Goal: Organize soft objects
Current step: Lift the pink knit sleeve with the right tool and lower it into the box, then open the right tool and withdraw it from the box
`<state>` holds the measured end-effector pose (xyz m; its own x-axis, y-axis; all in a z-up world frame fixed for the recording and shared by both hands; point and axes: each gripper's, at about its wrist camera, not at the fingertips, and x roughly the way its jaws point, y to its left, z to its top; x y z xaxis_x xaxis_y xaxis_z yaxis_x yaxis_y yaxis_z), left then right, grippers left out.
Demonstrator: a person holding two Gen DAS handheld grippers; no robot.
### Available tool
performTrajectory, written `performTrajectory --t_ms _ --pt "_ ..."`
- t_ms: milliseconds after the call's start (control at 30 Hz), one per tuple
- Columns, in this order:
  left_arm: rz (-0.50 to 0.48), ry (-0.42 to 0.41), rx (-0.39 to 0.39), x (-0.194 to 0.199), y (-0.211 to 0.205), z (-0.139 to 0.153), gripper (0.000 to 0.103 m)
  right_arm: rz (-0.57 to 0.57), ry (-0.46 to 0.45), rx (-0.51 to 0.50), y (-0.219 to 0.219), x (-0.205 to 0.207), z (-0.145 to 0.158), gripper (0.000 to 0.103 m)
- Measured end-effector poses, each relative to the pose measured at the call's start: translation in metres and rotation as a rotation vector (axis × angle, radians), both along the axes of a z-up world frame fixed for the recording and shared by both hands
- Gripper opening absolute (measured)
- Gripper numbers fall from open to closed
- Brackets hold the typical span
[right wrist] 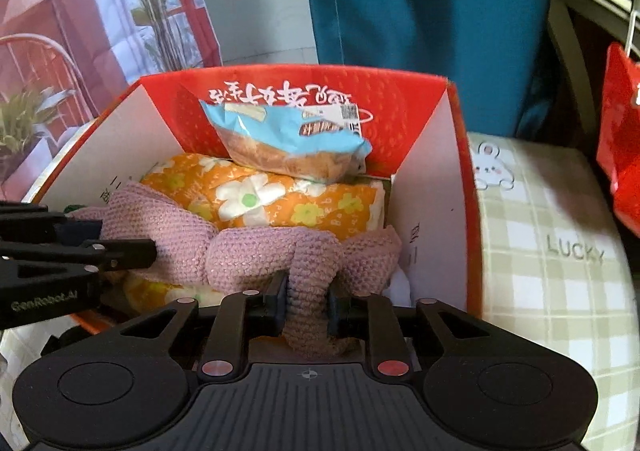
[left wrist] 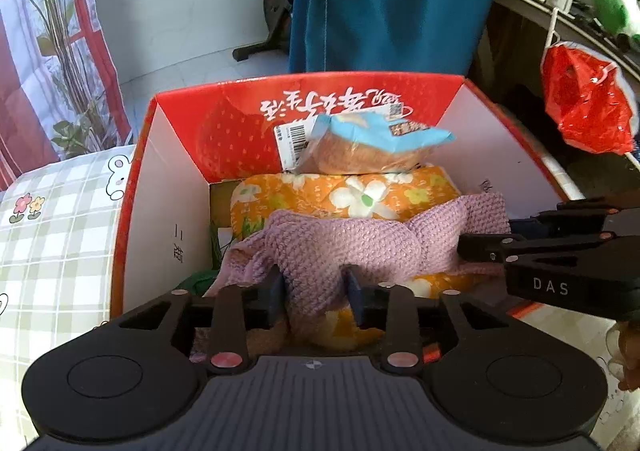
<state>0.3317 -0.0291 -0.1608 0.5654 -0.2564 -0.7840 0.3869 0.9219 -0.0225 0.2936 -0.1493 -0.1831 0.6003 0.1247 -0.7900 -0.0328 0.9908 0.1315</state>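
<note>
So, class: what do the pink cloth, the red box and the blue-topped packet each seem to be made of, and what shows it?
Pink cloth: knitted or crocheted yarn, matt; rows of looped stitches show, and it drapes limply.
Red box: printed cardboard, probably; flat stiff walls, glossy red outside, plain white inside.
Blue-topped packet: thin plastic film, apparently; crinkled, shiny, partly clear over something brown.

Right gripper point(right wrist: 307, 301) at near rim of red carton point(right wrist: 456, 155), jaws pinched on a fold of lilac knitted cloth point(right wrist: 256, 247). Cloth draped across orange floral bundle point(right wrist: 280, 199). Blue-wrapped bread packet point(right wrist: 292, 147) resting on bundle against far wall. Left gripper point(right wrist: 120, 251) entering from left, touching cloth. Checked cover point(right wrist: 552, 251) beside carton.
</note>
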Motion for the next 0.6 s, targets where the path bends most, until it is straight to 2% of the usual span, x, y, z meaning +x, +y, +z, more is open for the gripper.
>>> performTrajectory --t_ms 67,133,167,433,600 --pt "-0.004 -0.013 -0.002 -0.005 0.001 0.005 0.051 -0.001 -0.013 -0.010 -0.001 -0.004 0.006 0.024" --pt "-0.002 -0.035 -0.008 -0.012 0.004 0.012 0.058 0.005 -0.032 -0.024 -0.001 -0.009 0.013 0.027" --pt "0.001 -0.043 -0.014 -0.015 0.005 0.016 0.060 0.009 -0.040 -0.029 -0.001 -0.012 0.016 0.032" --pt "0.033 -0.117 -0.036 -0.041 0.021 0.046 0.065 0.035 -0.113 -0.057 0.005 -0.037 0.042 0.045" --pt "0.050 -0.142 -0.041 -0.059 0.030 0.055 0.065 0.067 -0.153 -0.048 0.008 -0.059 0.056 0.047"
